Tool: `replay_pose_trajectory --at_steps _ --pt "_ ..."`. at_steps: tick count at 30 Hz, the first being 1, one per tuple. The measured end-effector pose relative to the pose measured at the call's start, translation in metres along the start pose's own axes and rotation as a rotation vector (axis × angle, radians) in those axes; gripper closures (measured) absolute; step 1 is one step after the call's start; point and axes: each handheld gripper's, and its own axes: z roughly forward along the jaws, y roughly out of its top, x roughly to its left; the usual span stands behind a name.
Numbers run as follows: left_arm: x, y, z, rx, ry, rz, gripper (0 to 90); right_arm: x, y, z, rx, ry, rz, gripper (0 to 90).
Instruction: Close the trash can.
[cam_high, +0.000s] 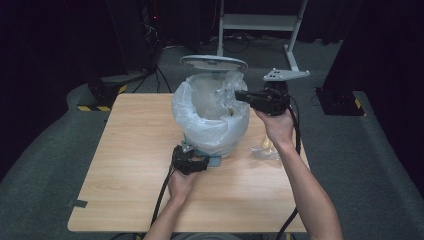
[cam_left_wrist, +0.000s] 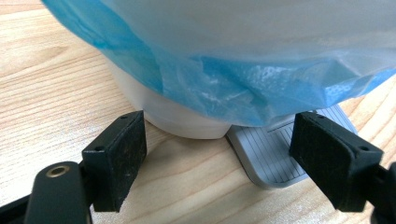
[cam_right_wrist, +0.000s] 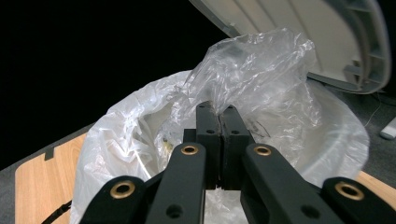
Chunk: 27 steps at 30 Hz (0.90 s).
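Right gripper view: right gripper fingers pinch crumpled clear plastic wrapper above white bag-lined pedal bin; left gripper fingers wide apart, empty, near grey pedal on tabletop.

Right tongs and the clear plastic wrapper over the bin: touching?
Touching. In the right gripper view the right tongs are shut with the crumpled clear wrapper pinched between their tips, held over the lined bin.

Three cameras, one bin

The high view looks forward and down over the whole tabletop. The left tool's camera sits low, very close to the bin's base and pedal; the right tool's camera looks across the bin's bag-lined rim toward its lid.
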Motion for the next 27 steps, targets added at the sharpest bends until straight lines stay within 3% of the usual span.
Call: replay_pose_trajectory --at_steps 16,20,21,27 --pt "0.0 0.0 0.0 0.001 -0.001 -0.002 19.3 0.004 -0.002 0.032 0.032 0.014 -0.012 86.9" --pt "0.0 0.0 0.0 0.0 -0.002 -0.002 19.3 0.004 -0.005 0.038 0.045 0.014 -0.004 76.9" --pt "0.0 0.0 0.0 0.0 -0.002 -0.003 19.3 0.003 -0.006 0.04 0.053 0.01 0.005 70.5" --pt "0.0 0.0 0.0 0.001 -0.001 -0.002 19.3 0.005 -0.007 0.041 0.062 -0.003 0.003 60.2"
